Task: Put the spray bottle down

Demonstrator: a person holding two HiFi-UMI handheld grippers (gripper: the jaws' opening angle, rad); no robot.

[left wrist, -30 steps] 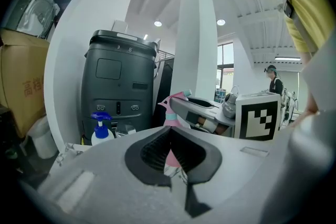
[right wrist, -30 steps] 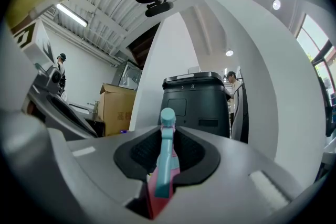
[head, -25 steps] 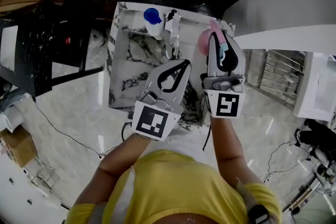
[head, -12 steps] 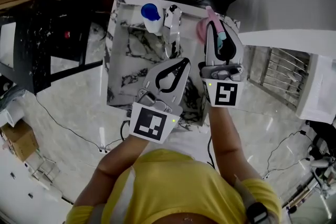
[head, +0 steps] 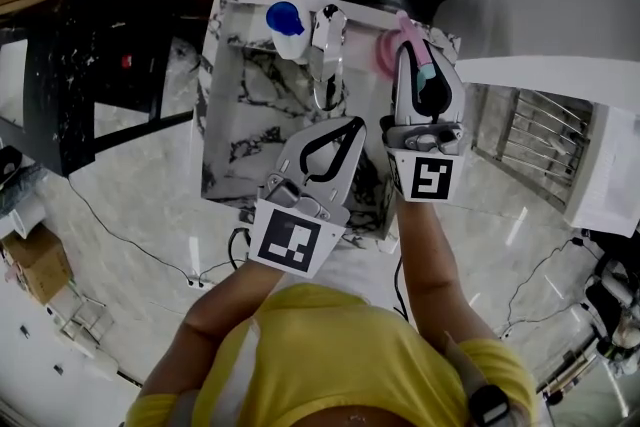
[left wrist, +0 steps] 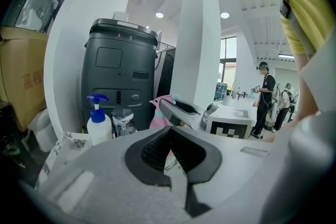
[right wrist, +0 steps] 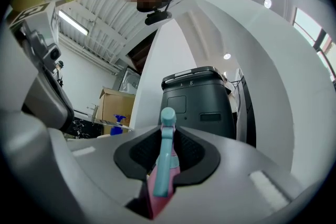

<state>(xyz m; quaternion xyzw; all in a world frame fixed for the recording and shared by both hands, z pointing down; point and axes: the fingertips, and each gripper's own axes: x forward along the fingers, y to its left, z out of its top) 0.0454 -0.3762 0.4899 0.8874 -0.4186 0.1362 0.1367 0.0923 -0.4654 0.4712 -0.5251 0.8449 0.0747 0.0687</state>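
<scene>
A pink spray bottle (head: pixel 384 58) with a teal trigger (head: pixel 429 87) hangs over the far right corner of the marble table (head: pixel 240 130). My right gripper (head: pixel 416 63) is shut on its neck. In the right gripper view the bottle (right wrist: pixel 164 176) stands between the pads of the right gripper (right wrist: pixel 168 150). I cannot tell whether its base touches the table. My left gripper (head: pixel 352 124) hovers over the table's near right part, shut and holding nothing. In the left gripper view the jaws of the left gripper (left wrist: pixel 169 132) meet at the tips, and the pink bottle (left wrist: pixel 157 114) shows beyond them.
A white pump bottle with a blue top (head: pixel 287 27) and a silvery foil pouch (head: pixel 326 43) stand at the table's back edge. A black machine (left wrist: pixel 122 76) rises behind them. A cardboard box (right wrist: pixel 114 106) sits further off. Cables (head: pixel 130 240) lie on the floor.
My right gripper has sunk slightly with the spray bottle still in it. The left gripper has stayed where it was.
</scene>
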